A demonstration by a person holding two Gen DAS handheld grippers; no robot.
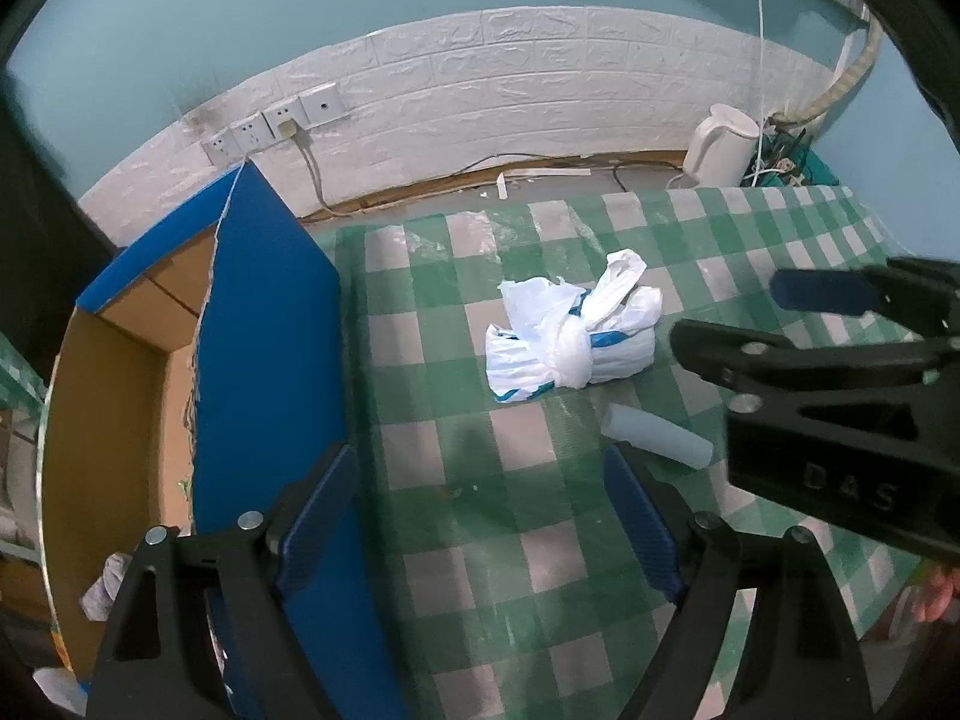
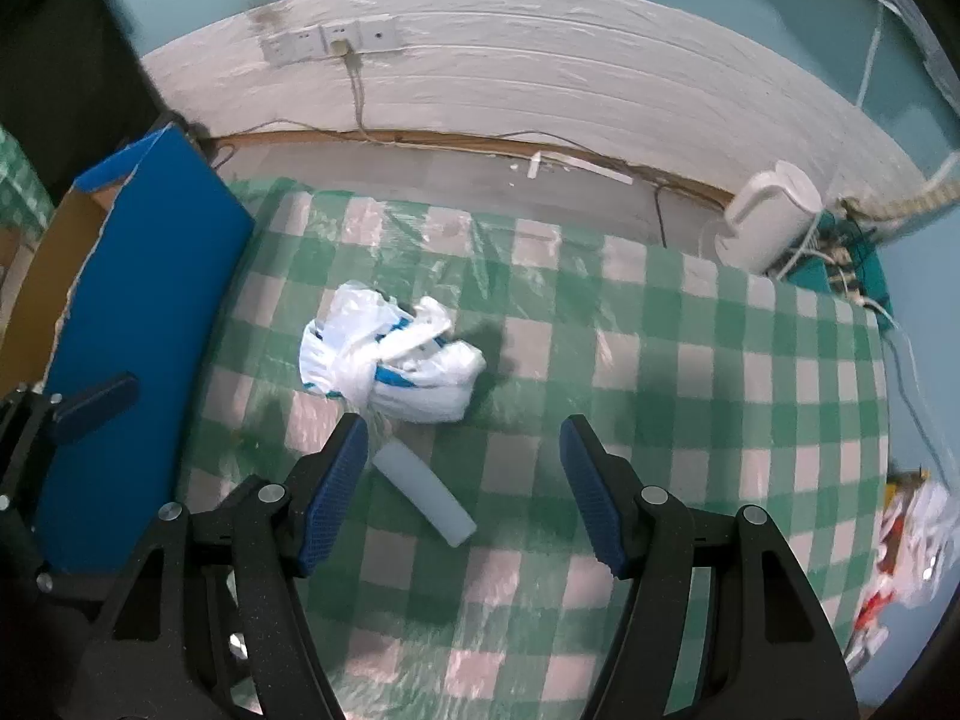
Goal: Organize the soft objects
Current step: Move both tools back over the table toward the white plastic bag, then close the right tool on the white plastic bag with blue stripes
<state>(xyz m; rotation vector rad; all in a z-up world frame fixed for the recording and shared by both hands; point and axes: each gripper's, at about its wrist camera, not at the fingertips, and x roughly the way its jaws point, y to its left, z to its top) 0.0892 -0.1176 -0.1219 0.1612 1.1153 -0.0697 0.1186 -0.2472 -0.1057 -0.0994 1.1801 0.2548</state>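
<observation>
A knotted white and blue plastic bag (image 1: 570, 339) lies on the green checked tablecloth (image 1: 480, 540); it also shows in the right wrist view (image 2: 390, 360). A pale blue soft block (image 1: 657, 438) lies just in front of it, also in the right wrist view (image 2: 423, 495). My left gripper (image 1: 480, 522) is open and empty above the cloth, near the box. My right gripper (image 2: 462, 486) is open and empty, hovering over the block, just short of the bag. It enters the left wrist view from the right (image 1: 738, 318).
A blue cardboard box (image 1: 258, 360) with an open brown inside stands at the table's left edge, a crumpled item (image 1: 108, 588) in it. A white kettle (image 1: 720, 144) and cables stand at the back right. Wall sockets (image 1: 276, 120) are behind. Packets (image 2: 906, 540) lie at the far right.
</observation>
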